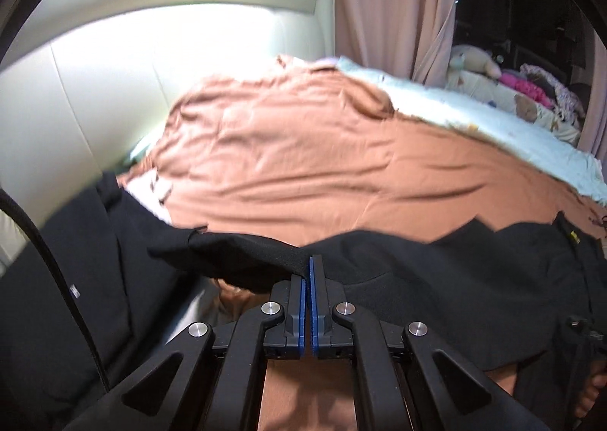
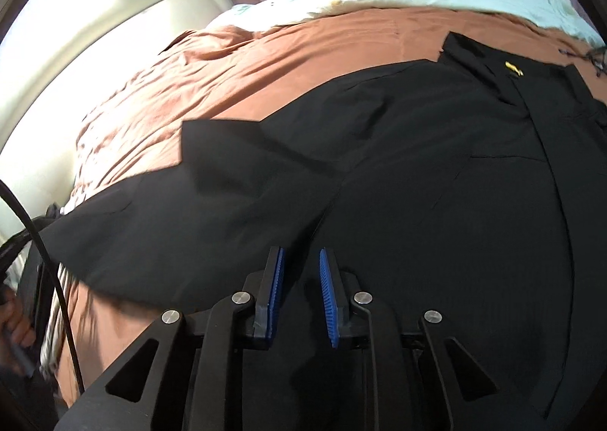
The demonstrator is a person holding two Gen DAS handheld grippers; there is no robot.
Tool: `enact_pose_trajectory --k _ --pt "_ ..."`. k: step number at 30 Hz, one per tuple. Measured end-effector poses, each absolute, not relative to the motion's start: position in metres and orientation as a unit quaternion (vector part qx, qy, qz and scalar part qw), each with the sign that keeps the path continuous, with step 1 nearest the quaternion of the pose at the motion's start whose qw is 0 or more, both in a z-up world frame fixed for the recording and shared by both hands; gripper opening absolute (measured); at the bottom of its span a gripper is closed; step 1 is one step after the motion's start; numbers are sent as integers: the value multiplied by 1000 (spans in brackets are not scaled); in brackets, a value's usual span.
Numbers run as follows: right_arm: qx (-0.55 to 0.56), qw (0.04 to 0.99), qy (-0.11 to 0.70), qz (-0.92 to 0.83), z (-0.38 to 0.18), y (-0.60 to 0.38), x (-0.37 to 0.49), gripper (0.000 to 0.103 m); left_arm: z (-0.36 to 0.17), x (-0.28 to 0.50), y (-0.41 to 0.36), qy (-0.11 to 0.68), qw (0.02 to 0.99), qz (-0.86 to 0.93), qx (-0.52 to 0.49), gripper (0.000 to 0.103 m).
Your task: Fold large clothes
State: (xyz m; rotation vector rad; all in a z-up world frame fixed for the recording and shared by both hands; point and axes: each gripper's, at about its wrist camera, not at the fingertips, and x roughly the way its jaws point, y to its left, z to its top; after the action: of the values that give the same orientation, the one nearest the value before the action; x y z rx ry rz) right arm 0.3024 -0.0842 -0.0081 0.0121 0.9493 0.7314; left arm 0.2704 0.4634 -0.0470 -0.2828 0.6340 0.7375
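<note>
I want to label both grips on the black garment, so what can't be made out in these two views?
- Right wrist view: whether the right gripper pinches the black garment; its pads stand apart, black on black.
- Left wrist view: which part of the garment the left gripper clamps; motion blur.
- Both views: the garment's near edge, hidden behind the grippers.

Matt black cloth garment [image 2: 417,173]; creased rust cloth bedsheet [image 1: 303,150] (soft-looking); ribbed blue pads on fingers [image 2: 328,294].
</note>
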Motion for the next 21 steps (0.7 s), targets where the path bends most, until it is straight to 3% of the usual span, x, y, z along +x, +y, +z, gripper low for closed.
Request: enact_pose_trajectory --k 7,21 --pt "5 803 489 341 -37 -59 326 16 1 284 449 276 894 333 -118 1" --pt "-3 833 428 351 41 -160 298 17 103 327 353 215 940 259 -60 0"
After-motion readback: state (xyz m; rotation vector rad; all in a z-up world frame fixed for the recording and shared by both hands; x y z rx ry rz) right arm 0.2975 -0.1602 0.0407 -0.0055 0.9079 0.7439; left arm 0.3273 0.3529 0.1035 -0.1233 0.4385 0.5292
